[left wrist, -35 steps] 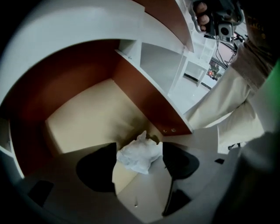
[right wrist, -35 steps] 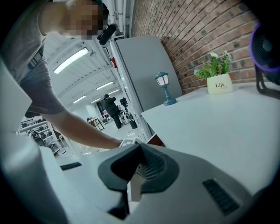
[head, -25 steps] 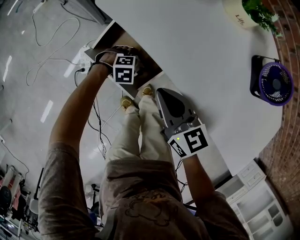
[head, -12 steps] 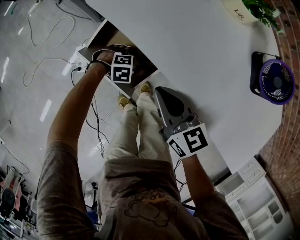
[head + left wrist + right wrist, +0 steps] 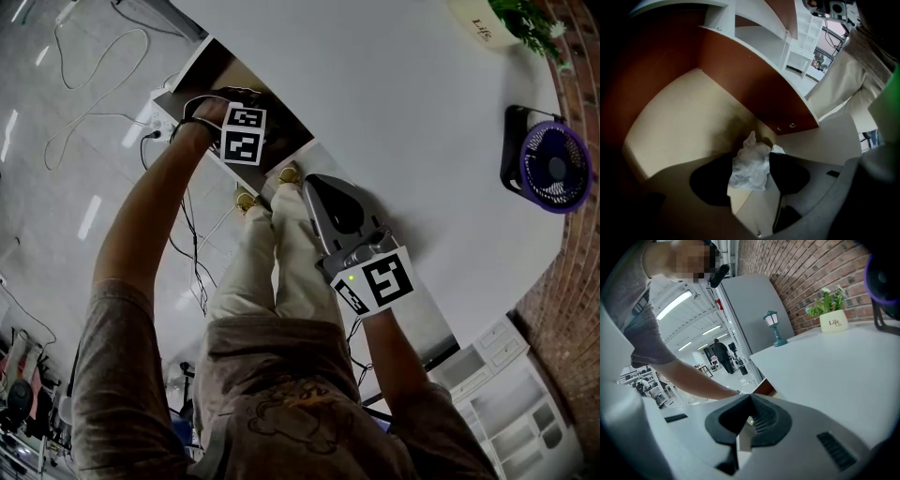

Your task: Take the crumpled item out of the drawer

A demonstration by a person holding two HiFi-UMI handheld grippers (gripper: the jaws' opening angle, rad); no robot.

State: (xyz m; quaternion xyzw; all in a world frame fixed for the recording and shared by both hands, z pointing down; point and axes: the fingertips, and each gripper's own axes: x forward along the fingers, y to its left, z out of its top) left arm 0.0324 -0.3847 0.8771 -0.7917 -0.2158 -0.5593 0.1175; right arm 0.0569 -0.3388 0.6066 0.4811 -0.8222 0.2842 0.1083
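Observation:
The open drawer (image 5: 684,122) has a pale floor and brown walls; in the head view the drawer (image 5: 211,70) juts out under the white table's edge. A crumpled white item (image 5: 750,164) lies near the drawer's front corner. My left gripper (image 5: 750,171) points steeply down into the drawer, and its jaws have just been closing. The crumpled item fills the gap between them, and both black pads (image 5: 790,173) touch it. In the head view, only the left gripper's marker cube (image 5: 246,136) shows. My right gripper (image 5: 309,183) hovers at the table's edge, shut and empty.
On the white table (image 5: 403,112) stand a purple fan (image 5: 553,169), a potted plant (image 5: 487,28) and a small lamp (image 5: 774,328). Cables (image 5: 94,84) trail on the floor to the left. A white shelf unit (image 5: 506,394) stands at the lower right. The person's legs (image 5: 272,262) are by the drawer.
Nothing clear in the head view: the left hand stays inside the drawer, the right gripper stays at the table's edge, and the view shifts only slightly.

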